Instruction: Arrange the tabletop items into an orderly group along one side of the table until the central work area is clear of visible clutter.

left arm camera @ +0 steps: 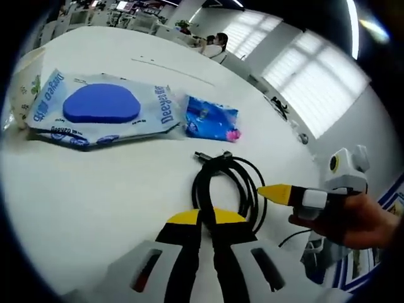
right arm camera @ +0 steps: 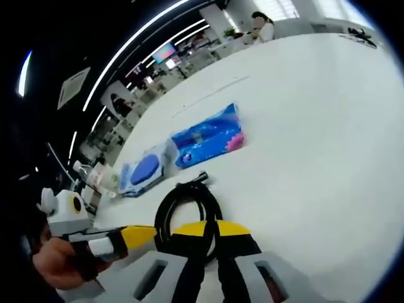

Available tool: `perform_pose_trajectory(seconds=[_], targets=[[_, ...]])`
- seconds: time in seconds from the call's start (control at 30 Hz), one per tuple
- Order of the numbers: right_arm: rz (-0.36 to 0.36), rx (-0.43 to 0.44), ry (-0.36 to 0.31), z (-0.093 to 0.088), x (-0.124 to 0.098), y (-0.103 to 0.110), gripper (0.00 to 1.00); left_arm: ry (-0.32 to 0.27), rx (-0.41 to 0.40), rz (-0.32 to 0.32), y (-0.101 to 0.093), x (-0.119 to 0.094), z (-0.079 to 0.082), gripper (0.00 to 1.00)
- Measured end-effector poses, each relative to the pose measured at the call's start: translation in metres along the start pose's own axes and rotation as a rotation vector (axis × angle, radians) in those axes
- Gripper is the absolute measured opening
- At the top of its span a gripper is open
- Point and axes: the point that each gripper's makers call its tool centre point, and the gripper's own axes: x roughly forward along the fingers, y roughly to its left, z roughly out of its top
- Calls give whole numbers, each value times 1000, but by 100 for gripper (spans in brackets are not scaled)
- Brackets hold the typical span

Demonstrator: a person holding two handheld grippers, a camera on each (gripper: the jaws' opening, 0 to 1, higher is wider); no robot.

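White table [left arm camera: 95,196], one coiled black cable [left arm camera: 228,183], one wipes pack [left arm camera: 101,108], one blue pouch [left arm camera: 211,122]; left gripper [left arm camera: 206,218], right gripper [right arm camera: 211,228] — fingers clenched.

A white wet-wipes pack [left arm camera: 101,108] with blue lid and lettering, a blue pink-cornered packet [left arm camera: 211,120], a black coiled cable [left arm camera: 228,184], a white table [left arm camera: 82,189], yellow-tipped black jaws.

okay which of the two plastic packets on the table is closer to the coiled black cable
The small bright-blue packet with a pink corner is closer to the coiled black cable. The large white wet-wipes pack with a blue oval lid lies beyond it.
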Motion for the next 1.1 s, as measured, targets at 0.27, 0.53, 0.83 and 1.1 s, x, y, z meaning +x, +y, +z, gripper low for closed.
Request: perform_pose_trajectory(seconds=[0.27, 0.53, 0.83, 1.1], targets=[[24, -22, 17, 4, 12, 15, 0, -16, -4, 24, 13, -6, 9, 1], [42, -34, 29, 0, 21, 33, 1, -27, -8, 50, 26, -14, 16, 1], [53, -45, 42, 0, 30, 29, 1, -30, -19, 59, 30, -17, 14, 1], [55, -27, 41, -3, 16, 32, 6, -52, -50, 68, 34, -24, 15, 4]])
